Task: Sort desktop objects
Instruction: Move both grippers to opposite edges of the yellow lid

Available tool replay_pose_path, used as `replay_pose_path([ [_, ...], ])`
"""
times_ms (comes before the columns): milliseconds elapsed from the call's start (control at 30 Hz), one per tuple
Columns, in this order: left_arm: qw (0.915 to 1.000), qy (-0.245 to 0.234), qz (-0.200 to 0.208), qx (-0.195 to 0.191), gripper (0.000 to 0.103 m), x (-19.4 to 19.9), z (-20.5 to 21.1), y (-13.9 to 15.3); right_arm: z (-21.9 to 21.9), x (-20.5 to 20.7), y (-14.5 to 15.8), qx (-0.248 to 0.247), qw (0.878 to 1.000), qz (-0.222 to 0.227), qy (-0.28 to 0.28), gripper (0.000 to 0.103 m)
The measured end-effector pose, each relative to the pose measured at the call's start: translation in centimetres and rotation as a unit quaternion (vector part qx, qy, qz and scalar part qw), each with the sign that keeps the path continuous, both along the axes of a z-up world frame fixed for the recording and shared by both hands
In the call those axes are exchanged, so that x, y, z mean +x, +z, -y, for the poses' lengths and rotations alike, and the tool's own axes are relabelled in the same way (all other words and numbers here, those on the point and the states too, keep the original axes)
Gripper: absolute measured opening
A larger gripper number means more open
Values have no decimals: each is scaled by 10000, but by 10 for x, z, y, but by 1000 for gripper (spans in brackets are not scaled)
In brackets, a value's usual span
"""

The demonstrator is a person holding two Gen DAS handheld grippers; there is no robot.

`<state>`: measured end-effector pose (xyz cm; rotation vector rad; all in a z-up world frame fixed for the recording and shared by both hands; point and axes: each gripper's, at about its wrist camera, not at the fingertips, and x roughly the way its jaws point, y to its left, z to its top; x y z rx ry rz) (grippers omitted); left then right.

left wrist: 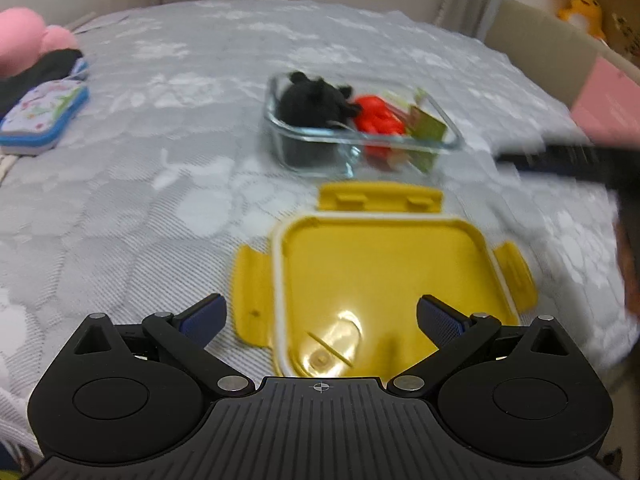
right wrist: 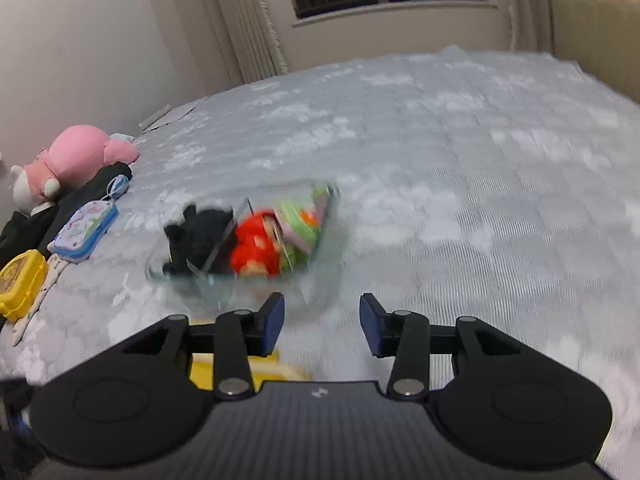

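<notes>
Glass container (left wrist: 362, 136), on grey bedspread (left wrist: 160, 160), holding black plush (left wrist: 312, 104), red toy (left wrist: 378, 118) and green card; yellow clip lid (left wrist: 380, 280) lies upturned before it, under spread empty left gripper (left wrist: 322, 320); right gripper (right wrist: 322, 324) likewise spread; lidding apparently next, needing a lid-edge grasp.

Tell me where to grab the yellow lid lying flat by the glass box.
Probably the yellow lid by a side flap: the flaps stick out past the rim, while the panel lies flat on the bedcover. The open left gripper already hovers over it; come from above.
</notes>
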<state>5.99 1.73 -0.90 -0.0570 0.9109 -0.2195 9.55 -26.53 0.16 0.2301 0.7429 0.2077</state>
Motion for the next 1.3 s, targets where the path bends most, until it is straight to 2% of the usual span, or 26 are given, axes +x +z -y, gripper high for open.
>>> replay_pose_path([
  [167,9996,265,-33,-8,103,7,-6,1,7,-28,-29,96,9999,-82,-57,45],
  [333,9997,212,-57,75,103,7,0,0,9,-38,-51,399,9989,-252,-51,45],
  [467,9998,57,-33,182,103,3,8,1,7,-42,-52,553,9982,-218,53,47],
  [567,9997,-89,49,236,103,-3,14,3,8,-45,-53,1087,9928,-384,318,48],
  [667,9991,-227,121,324,103,-10,21,7,6,-54,-54,1004,9941,-323,232,46],
  [833,9972,-592,57,450,103,-35,30,10,5,-75,-57,1038,9940,-296,183,48],
  [1000,9908,-917,88,988,103,-69,47,3,3,-97,-57,1021,9946,-190,57,47],
  [1133,9882,-1029,86,1130,103,-93,53,-1,3,-112,-57,1110,9937,-172,-18,47],
  [1233,9872,-1090,128,1160,103,-109,55,-1,2,-123,-55,1134,9934,-191,14,52],
  [1300,9864,-1115,167,1197,103,-118,58,-2,3,-128,-56,1224,9923,-201,-43,61],
])
